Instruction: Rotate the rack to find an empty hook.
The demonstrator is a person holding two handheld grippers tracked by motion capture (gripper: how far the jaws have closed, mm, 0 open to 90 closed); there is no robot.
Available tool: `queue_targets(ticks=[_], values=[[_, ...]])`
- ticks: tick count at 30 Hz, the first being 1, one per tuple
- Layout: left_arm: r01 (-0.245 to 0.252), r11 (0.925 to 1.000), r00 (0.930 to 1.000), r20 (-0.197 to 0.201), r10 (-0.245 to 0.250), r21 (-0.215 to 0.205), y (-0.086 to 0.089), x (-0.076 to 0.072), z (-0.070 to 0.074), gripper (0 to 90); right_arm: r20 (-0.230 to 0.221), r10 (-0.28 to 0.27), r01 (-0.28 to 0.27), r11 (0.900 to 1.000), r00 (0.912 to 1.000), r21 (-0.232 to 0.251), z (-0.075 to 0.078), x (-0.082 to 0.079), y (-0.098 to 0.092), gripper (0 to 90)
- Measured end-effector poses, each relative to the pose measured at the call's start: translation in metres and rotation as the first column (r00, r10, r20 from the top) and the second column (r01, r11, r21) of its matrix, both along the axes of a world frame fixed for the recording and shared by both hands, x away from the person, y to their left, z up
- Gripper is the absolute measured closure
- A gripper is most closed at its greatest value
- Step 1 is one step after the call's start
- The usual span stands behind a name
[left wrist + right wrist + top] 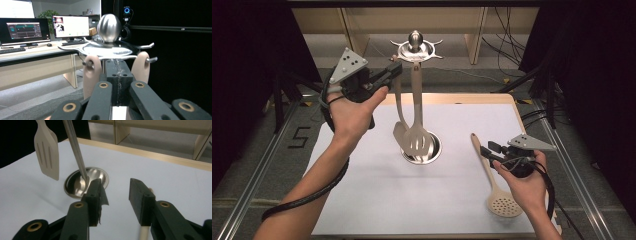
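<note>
We note the left gripper (395, 69) raised beside the top of the utensil stand (416, 49), its jaws pressed together with nothing between them, just short of the hooks. From those hooks two utensils hang, a spoon (399, 107) and a slotted spatula (417, 134), reaching the stand's round base (434, 152). Right of the base, a skimmer (492, 179) lies flat on the white table (377, 190). The right gripper (488, 150) sits over its handle, jaws apart.

Beige slotted spatula (418, 139) with three slits, hanging on the silver rack (416, 49). Beige skimmer (502, 204), dotted with holes, right of the rack on the white table (377, 200).
</note>
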State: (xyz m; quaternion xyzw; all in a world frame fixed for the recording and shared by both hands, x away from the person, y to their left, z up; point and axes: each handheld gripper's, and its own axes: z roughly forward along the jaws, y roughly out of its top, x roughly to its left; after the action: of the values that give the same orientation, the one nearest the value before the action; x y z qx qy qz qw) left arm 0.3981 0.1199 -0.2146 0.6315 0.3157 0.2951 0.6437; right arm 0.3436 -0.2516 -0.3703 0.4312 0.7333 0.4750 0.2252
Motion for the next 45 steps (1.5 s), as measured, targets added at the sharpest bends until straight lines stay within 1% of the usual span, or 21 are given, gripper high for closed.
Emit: queue_targets(ticks=[1, 2, 3, 4, 8, 9, 11, 13, 15, 18, 21, 23, 24, 25, 27, 28, 29, 34, 36, 43, 45], values=[[-0.001, 1.0, 1.0, 0.001, 0.001, -0.004, 0.0, 0.0, 0.001, 89.0, -0.028, -0.008, 0.009, 0.999, 0.9996, 0.04, -0.001, -0.001, 0.003, 63.1], [-0.003, 1.0, 1.0, 0.002, 0.003, -0.003, 0.001, 0.001, 0.002, 89.1, -0.039, -0.003, 0.004, 1.0, 0.9992, 0.029, 0.0, -0.002, 0.003, 63.0], [-0.006, 1.0, 1.0, 0.004, 0.006, -0.007, 0.001, 0.001, 0.003, 89.1, 0.004, 0.01, -0.01, 1.0, 0.9999, -0.004, -0.001, 0.002, 0.001, 63.0], [-0.008, 0.9999, 1.0, 0.005, 0.009, -0.006, 0.002, 0.002, 0.004, 89.1, 0.008, 0.01, -0.01, 1.0, 0.9999, -0.007, -0.002, 0.002, 0.001, 63.0], [-0.022, 0.9997, 0.9997, 0.008, 0.022, -0.008, 0.004, 0.003, 0.003, 89.1, 0.002, 0.013, -0.013, 1.0, 0.9999, -0.003, -0.003, 0.002, 0.003, 63.0], [-0.024, 0.9997, 0.9997, 0.007, 0.024, -0.009, 0.005, 0.002, 0.003, 89.1, -0.015, 0.019, -0.019, 1.0, 0.9997, 0.015, -0.003, 0.001, 0.004, 63.0], [-0.031, 0.9994, 0.9995, 0.007, 0.031, -0.011, 0.008, 0.002, 0.002, 89.1, -0.004, 0.013, -0.013, 1.0, 0.9999, 0.0, -0.003, 0.001, 0.003, 63.0], [-0.032, 0.9992, 0.9995, -0.001, 0.032, -0.024, 0.01, 0.002, 0.0, 89.1, -0.044, 0.002, -0.001, 1.0, 0.999, 0.019, -0.003, -0.002, 0.005, 63.0], [-0.035, 0.999, 0.9994, -0.003, 0.035, -0.028, 0.012, 0.004, 0.0, 89.1, -0.037, -0.002, 0.003, 0.999, 0.9993, 0.032, -0.005, -0.001, 0.007, 63.0], [-0.035, 0.9991, 0.9994, 0.001, 0.035, -0.024, 0.012, 0.004, 0.0, 89.2, -0.03, 0.006, -0.006, 1.0, 0.9995, 0.019, -0.004, 0.001, 0.006, 63.0], [-0.039, 0.9989, 0.9992, 0.003, 0.039, -0.024, 0.012, 0.004, 0.0, 89.2, -0.048, -0.001, 0.002, 0.999, 0.9989, 0.036, -0.005, -0.001, 0.007, 63.0], [-0.049, 0.9986, 0.9987, 0.008, 0.049, -0.02, 0.012, 0.004, 0.0, 89.2, -0.035, 0.008, -0.007, 1.0, 0.9994, 0.006, -0.006, 0.0, 0.005, 63.0], [-0.054, 0.9983, 0.9985, 0.009, 0.054, -0.019, 0.012, 0.005, -0.001, 89.2, -0.01, 0.012, -0.012, 1.0, 0.9999, -0.019, -0.006, 0.002, 0.003, 63.0], [-0.058, 0.9982, 0.9983, 0.008, 0.058, -0.018, 0.013, 0.006, -0.001, 89.2, -0.02, 0.014, -0.014, 1.0, 0.9997, 0.002, -0.007, 0.002, 0.004, 63.0], [-0.064, 0.9978, 0.998, 0.005, 0.064, -0.017, 0.014, 0.008, -0.001, 89.2, -0.023, 0.011, -0.011, 1.0, 0.9997, 0.0, -0.006, 0.001, 0.003, 63.0], [-0.065, 0.9977, 0.9978, 0.003, 0.066, -0.017, 0.015, 0.009, -0.001, 89.2, -0.002, 0.011, -0.011, 1.0, 0.9999, -0.014, -0.006, 0.002, 0.002, 63.0], [-0.071, 0.9973, 0.9975, 0.001, 0.071, -0.017, 0.016, 0.01, -0.001, 89.2, -0.014, 0.008, -0.008, 1.0, 0.9999, -0.008, -0.006, 0.001, 0.003, 63.0], [-0.099, 0.9951, 0.9951, -0.004, 0.099, -0.009, 0.018, 0.018, 0.0, 89.3, 0.012, 0.01, -0.01, 1.0, 0.9999, -0.007, -0.006, 0.003, 0.002, 63.0], [-0.105, 0.9944, 0.9944, -0.006, 0.105, -0.007, 0.019, 0.02, 0.0, 89.2, -0.007, 0.006, -0.006, 1.0, 1.0, -0.003, -0.005, 0.002, 0.003, 63.0], [-0.118, 0.993, 0.993, -0.008, 0.118, -0.001, 0.017, 0.028, 0.001, 89.2, -0.017, 0.007, -0.007, 1.0, 0.9998, -0.003, -0.005, 0.002, 0.003, 63.0], [-0.124, 0.9922, 0.9922, -0.009, 0.124, 0.004, 0.017, 0.03, 0.001, 89.3, -0.049, -0.002, 0.004, 0.999, 0.9988, 0.034, -0.005, 0.0, 0.006, 63.0]])
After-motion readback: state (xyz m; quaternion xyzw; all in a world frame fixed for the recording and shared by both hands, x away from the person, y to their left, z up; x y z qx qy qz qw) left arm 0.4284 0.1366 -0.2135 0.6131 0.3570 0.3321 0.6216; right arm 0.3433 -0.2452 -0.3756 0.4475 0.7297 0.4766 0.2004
